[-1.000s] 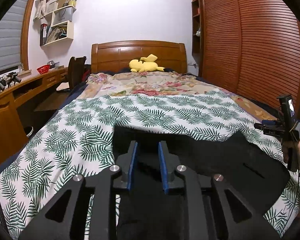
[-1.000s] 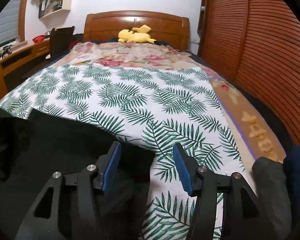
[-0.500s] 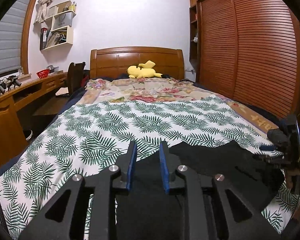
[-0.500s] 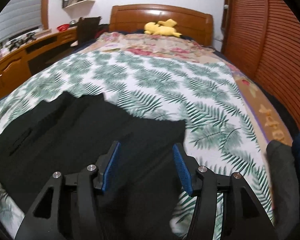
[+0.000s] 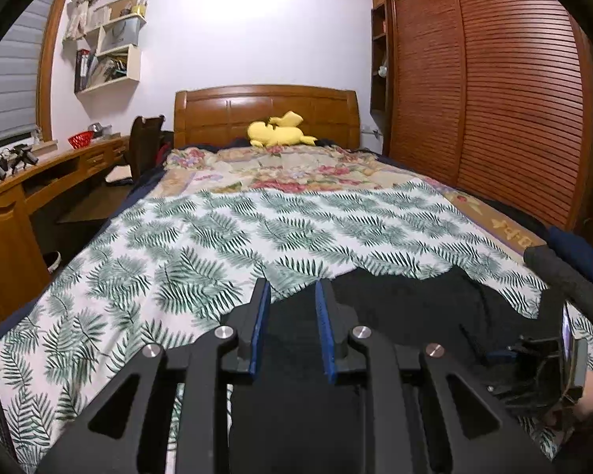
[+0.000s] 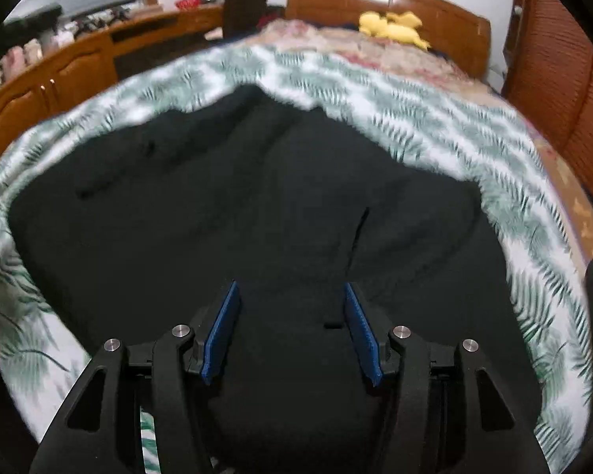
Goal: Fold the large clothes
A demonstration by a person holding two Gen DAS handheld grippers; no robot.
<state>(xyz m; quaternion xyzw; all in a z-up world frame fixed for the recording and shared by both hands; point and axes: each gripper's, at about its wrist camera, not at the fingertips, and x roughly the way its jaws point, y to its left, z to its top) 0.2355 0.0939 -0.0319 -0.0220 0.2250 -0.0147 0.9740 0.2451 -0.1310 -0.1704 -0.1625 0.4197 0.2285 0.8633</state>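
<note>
A large black garment (image 6: 233,205) lies spread on the palm-leaf bedspread (image 5: 217,245), with a slit or pocket line showing near its middle. My left gripper (image 5: 292,296) sits low at the garment's near-left part. Its blue pads stand a narrow gap apart, and black cloth fills that gap and rises in a tent up to the tips. My right gripper (image 6: 292,296) points steeply down over the garment's near-middle. Its pads are wide apart, with cloth below them and none pressed between. A person's hand (image 5: 589,395) holds it at the right edge of the left wrist view.
Dark grey (image 5: 565,280) and navy (image 5: 581,249) folded clothes lie on the bed's right edge. A floral blanket (image 5: 280,170), yellow plush toy (image 5: 280,134) and wooden headboard (image 5: 265,110) are beyond. A wooden desk (image 5: 27,205) runs along the left, a slatted wardrobe (image 5: 494,98) along the right.
The garment has sunk from a raised sheet to lying flat on the bedspread. My right gripper has dropped and tilted down over it. The left gripper has hardly moved.
</note>
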